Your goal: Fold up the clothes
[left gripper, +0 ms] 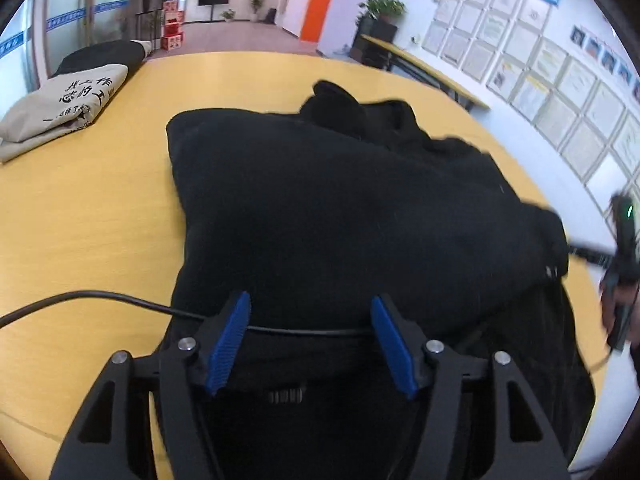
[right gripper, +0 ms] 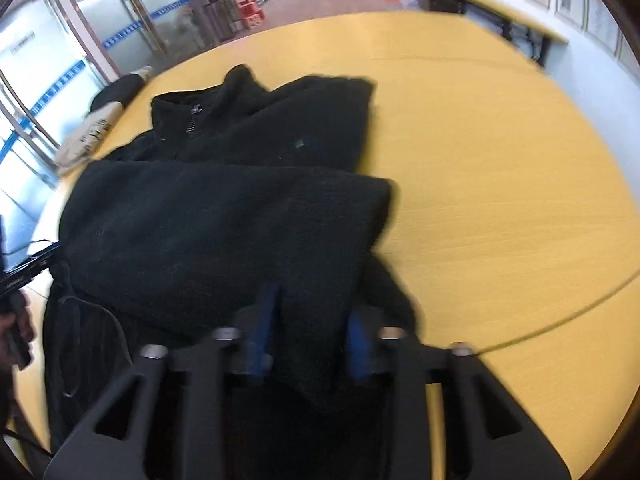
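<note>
A black fleece jacket (left gripper: 340, 208) lies partly folded on the yellow wooden table (left gripper: 80, 220); its lower part is folded up over the body, and the zip collar (right gripper: 192, 116) points away. My left gripper (left gripper: 310, 312) is open at the jacket's near edge, with nothing between its blue pads (left gripper: 230, 340). My right gripper (right gripper: 314, 312) is also open, with the jacket's near edge lying between its blurred blue pads (right gripper: 264, 328). The jacket (right gripper: 224, 224) fills the middle of the right wrist view. The right gripper's body (left gripper: 620, 264) shows at the right edge of the left wrist view.
A folded beige shirt with black lettering (left gripper: 60, 112) and a folded dark garment (left gripper: 100, 58) lie at the table's far left. A black cable (left gripper: 80, 298) runs across the near table to the left gripper. A long side bench (left gripper: 420, 64) stands by the wall.
</note>
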The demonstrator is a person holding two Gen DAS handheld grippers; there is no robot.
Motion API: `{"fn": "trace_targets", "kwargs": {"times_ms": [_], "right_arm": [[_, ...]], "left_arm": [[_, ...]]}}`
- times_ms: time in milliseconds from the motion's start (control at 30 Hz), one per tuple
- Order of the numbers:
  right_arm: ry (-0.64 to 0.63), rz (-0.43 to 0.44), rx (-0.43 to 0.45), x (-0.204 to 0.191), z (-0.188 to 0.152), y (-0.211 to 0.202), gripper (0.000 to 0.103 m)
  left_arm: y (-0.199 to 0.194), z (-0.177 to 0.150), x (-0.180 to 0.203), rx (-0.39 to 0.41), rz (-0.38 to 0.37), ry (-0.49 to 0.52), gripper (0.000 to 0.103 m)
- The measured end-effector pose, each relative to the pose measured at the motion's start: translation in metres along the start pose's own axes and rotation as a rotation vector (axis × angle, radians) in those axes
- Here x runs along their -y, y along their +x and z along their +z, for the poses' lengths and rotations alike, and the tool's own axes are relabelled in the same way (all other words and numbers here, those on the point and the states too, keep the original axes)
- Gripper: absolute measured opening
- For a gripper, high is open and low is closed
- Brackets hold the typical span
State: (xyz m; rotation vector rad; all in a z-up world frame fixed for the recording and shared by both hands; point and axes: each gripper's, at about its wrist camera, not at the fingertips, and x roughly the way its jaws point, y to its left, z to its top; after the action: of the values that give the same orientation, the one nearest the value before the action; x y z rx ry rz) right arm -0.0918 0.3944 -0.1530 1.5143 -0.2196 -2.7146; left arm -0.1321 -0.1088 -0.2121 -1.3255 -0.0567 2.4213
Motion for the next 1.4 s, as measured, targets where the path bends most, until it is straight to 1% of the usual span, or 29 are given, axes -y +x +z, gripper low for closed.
{"fn": "trace_targets", "kwargs": {"times_ms": [67, 100, 133, 200, 233, 267, 333, 367, 400, 433, 500, 567, 667, 733, 800, 867, 933, 967, 1000, 1067, 1100, 1133, 1167, 1200, 1233, 1267, 1300, 1367, 1400], "right_arm": [[-0.033, -0.024, 0.064, -0.002, 0.002, -0.026, 0.067], [-0.042, -0.02, 0.085, -0.003, 0.003, -0.037, 0.072], [-0.053, -0.01, 0.112, -0.004, 0.003, -0.05, 0.074], [-0.095, 0.052, 0.161, -0.014, 0.005, -0.071, 0.081], [-0.117, 0.086, 0.185, -0.019, 0.006, -0.082, 0.082], [-0.153, 0.145, 0.19, -0.028, 0.006, -0.088, 0.082], [-0.235, 0.245, 0.148, -0.044, 0.001, -0.088, 0.082], [-0.267, 0.266, 0.124, -0.049, -0.004, -0.087, 0.082], [-0.3, 0.265, 0.094, -0.051, -0.013, -0.085, 0.082], [-0.328, 0.245, 0.06, -0.051, -0.022, -0.081, 0.082], [-0.332, 0.204, -0.006, -0.041, -0.036, -0.074, 0.082], [-0.289, 0.182, -0.019, -0.026, -0.04, -0.072, 0.082], [-0.225, 0.16, 0.041, -0.019, -0.034, -0.071, 0.082], [-0.21, 0.167, 0.09, -0.034, -0.024, -0.059, 0.082], [-0.217, 0.144, 0.115, -0.053, -0.015, -0.041, 0.082], [-0.209, 0.127, 0.139, -0.068, -0.006, -0.017, 0.078], [-0.165, 0.117, 0.121, -0.067, -0.007, 0.006, 0.076], [-0.128, 0.1, 0.09, -0.061, -0.008, 0.021, 0.072], [-0.099, 0.093, 0.062, -0.055, -0.009, 0.033, 0.059], [-0.081, 0.119, 0.077, -0.039, -0.015, 0.033, 0.051], [-0.073, 0.128, 0.071, -0.035, -0.014, 0.029, 0.049], [-0.057, 0.136, 0.066, -0.033, -0.01, 0.024, 0.049], [-0.045, 0.143, 0.084, -0.034, -0.004, 0.016, 0.055], [-0.059, 0.136, 0.122, -0.04, 0.004, 0.01, 0.068], [-0.083, 0.124, 0.163, -0.047, 0.013, 0.004, 0.075], [-0.106, 0.113, 0.205, -0.053, 0.021, -0.002, 0.087], [-0.124, 0.085, 0.219, -0.058, 0.028, -0.002, 0.089], [-0.112, 0.054, 0.179, -0.056, 0.04, 0.014, 0.087], [-0.094, 0.052, 0.162, -0.052, 0.043, 0.019, 0.086]], "left_arm": [[-0.019, -0.004, 0.0, -0.016, -0.015, -0.009, 0.066], [-0.028, -0.006, 0.0, -0.025, -0.022, -0.014, 0.066], [-0.041, -0.008, 0.001, -0.029, -0.031, -0.017, 0.066], [-0.08, -0.018, 0.013, -0.015, -0.054, -0.013, 0.067], [-0.098, -0.023, 0.02, -0.01, -0.063, -0.009, 0.067], [-0.118, -0.031, 0.026, -0.014, -0.063, -0.004, 0.068], [-0.151, -0.05, 0.031, -0.041, -0.056, -0.008, 0.07], [-0.166, -0.059, 0.033, -0.066, -0.049, -0.015, 0.072], [-0.171, -0.064, 0.034, -0.084, -0.047, -0.022, 0.073], [-0.177, -0.067, 0.035, -0.101, -0.046, -0.026, 0.073], [-0.188, -0.073, 0.037, -0.126, -0.046, -0.016, 0.073], [-0.182, -0.069, 0.04, -0.114, -0.06, -0.006, 0.073], [-0.137, -0.046, 0.049, -0.061, -0.104, 0.02, 0.074], [-0.099, -0.027, 0.049, -0.028, -0.109, 0.033, 0.074], [-0.06, -0.006, 0.046, -0.002, -0.102, 0.033, 0.074], [-0.017, 0.013, 0.035, 0.009, -0.105, -0.002, 0.074], [0.022, 0.026, 0.022, 0.002, -0.098, -0.024, 0.074], [0.038, 0.027, 0.015, -0.018, -0.092, -0.026, 0.068], [0.05, 0.027, 0.009, -0.028, -0.09, -0.022, 0.062], [0.047, 0.019, 0.005, 0.012, -0.102, 0.025, 0.059], [0.044, 0.015, 0.004, 0.013, -0.1, 0.037, 0.058], [0.04, 0.013, 0.003, 0.012, -0.096, 0.045, 0.057], [0.035, 0.012, 0.002, 0.008, -0.09, 0.041, 0.057], [0.03, 0.012, 0.002, 0.008, -0.082, 0.036, 0.057], [0.022, 0.013, 0.001, 0.024, -0.066, 0.032, 0.057], [0.017, 0.015, 0.001, 0.048, -0.052, 0.033, 0.058], [0.014, 0.016, 0.0, 0.065, -0.039, 0.034, 0.06], [0.027, 0.014, -0.002, 0.024, -0.026, 0.043, 0.059], [0.028, 0.013, -0.002, 0.029, -0.021, 0.048, 0.058]]}}
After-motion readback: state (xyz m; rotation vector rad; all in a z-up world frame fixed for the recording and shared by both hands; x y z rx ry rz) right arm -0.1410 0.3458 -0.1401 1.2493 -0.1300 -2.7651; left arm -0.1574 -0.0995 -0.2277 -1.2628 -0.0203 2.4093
